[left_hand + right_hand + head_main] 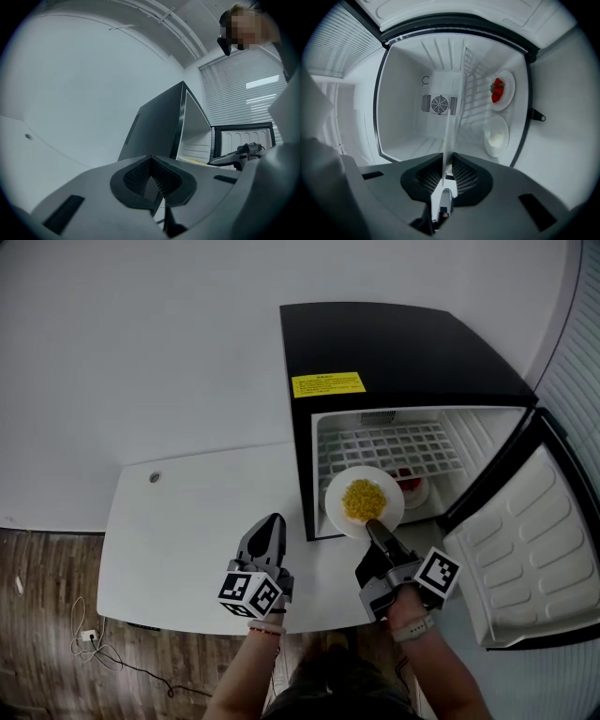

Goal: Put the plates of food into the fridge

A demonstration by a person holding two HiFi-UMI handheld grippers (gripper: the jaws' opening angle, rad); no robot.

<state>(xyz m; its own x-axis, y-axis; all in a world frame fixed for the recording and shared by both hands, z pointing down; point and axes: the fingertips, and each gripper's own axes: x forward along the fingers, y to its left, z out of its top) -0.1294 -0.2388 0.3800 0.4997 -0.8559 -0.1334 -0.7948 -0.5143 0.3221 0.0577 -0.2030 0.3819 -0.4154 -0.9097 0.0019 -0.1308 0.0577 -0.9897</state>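
Here the yellow-food plate (pixel 337 495) sits clamped in the right tool (pixel 373 525).

3 plates: corn (pixel 334 504), strawberry (pixel 509 89), white-food (pixel 499 123). 1 fridge (pixel 394 343). 1 table (pixel 187 531). 2 grippers (pixel 275 519) (pixel 373 525).

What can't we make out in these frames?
- Head view: the yellow-food plate blocks much of the strawberry plate and white-food plate behind it.
- Right gripper view: that plate sits edge-on in the right claw, so its food is unseen.
- Head view: yellow label print is too small.
- Left gripper view: fridge seen side-on, so its wall hides the shelves.
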